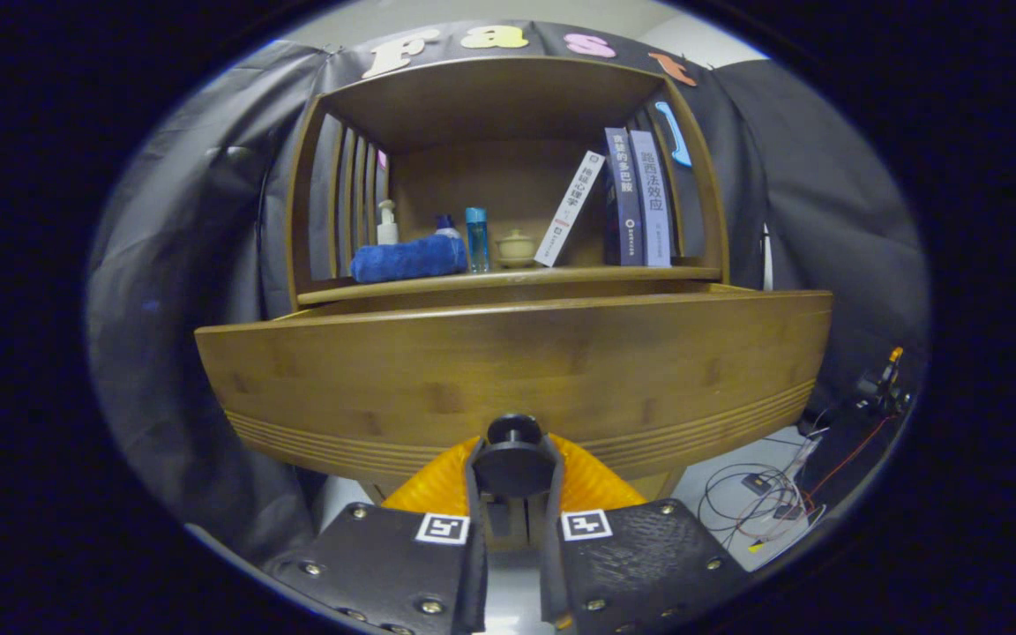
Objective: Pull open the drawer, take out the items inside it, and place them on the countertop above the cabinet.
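Fisheye cam riding on the claw [513, 529], low and very near the wooden drawer front [517, 370], facing straight at the cabinet and looking slightly up over the drawer into the open shelf bay [508, 176] above the tabletop [508, 278].

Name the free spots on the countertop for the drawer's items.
Gripper is shut on the drawer knob. On the countertop, the front strip ahead of the towel and cup is bare, widest before the books. The left end is crowded with towel and bottles. The cup-to-leaning-book gap is narrow.
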Motion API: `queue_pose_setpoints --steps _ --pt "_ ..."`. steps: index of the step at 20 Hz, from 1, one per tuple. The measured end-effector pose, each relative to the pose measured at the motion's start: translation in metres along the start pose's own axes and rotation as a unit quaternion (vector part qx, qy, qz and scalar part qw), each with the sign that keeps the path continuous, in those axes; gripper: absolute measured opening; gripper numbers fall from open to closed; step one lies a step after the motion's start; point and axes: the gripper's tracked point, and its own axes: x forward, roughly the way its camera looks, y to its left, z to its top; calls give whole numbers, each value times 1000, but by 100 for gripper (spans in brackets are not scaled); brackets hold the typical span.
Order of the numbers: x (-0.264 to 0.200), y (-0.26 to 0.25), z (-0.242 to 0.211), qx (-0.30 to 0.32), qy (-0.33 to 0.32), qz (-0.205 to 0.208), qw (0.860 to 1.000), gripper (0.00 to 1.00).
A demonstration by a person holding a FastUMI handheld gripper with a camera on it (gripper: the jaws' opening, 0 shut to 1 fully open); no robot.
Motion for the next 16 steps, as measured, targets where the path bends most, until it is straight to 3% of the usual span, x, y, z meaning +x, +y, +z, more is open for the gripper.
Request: queue_pose_setpoints --steps 6,16 --pt "-31 1 -21 -3 22 15 1000 24" --pt "-33 4 -26 -7 39 37 999 24"
